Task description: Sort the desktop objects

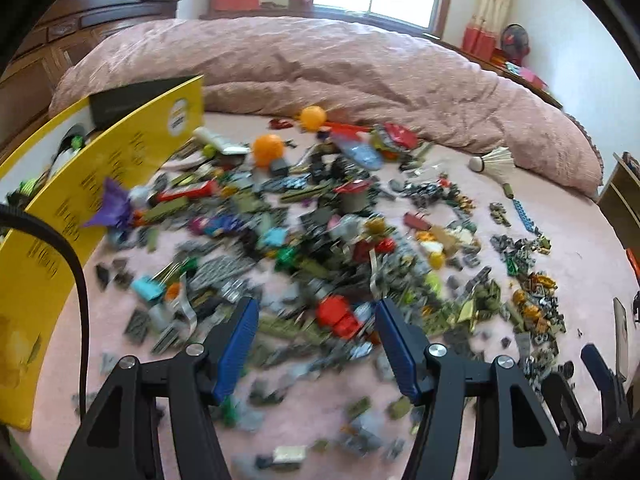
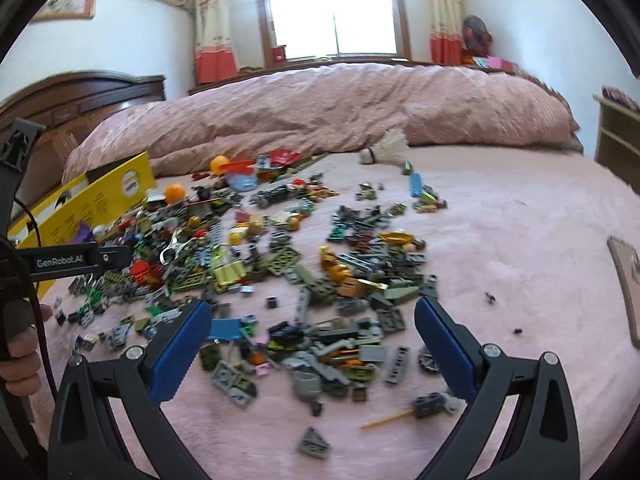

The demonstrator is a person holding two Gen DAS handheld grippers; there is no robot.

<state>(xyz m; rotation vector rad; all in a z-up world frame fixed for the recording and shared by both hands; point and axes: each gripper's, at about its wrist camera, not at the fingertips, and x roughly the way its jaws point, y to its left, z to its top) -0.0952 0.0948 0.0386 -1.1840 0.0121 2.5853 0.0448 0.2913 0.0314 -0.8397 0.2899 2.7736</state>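
Jaws of the left gripper and right gripper stand apart, holding nothing, above the heap of toy bricks strewn on the pink bed, with a yellow box at the heap's left edge and a shuttlecock beyond.

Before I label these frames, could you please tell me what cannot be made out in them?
- Left wrist view: pile of small plastic building bricks smeared by motion blur; single pieces unreadable.
- Left wrist view: yellow cardboard box, inside hidden by its wall.
- Right wrist view: flat brown-edged object cut off by the edge.
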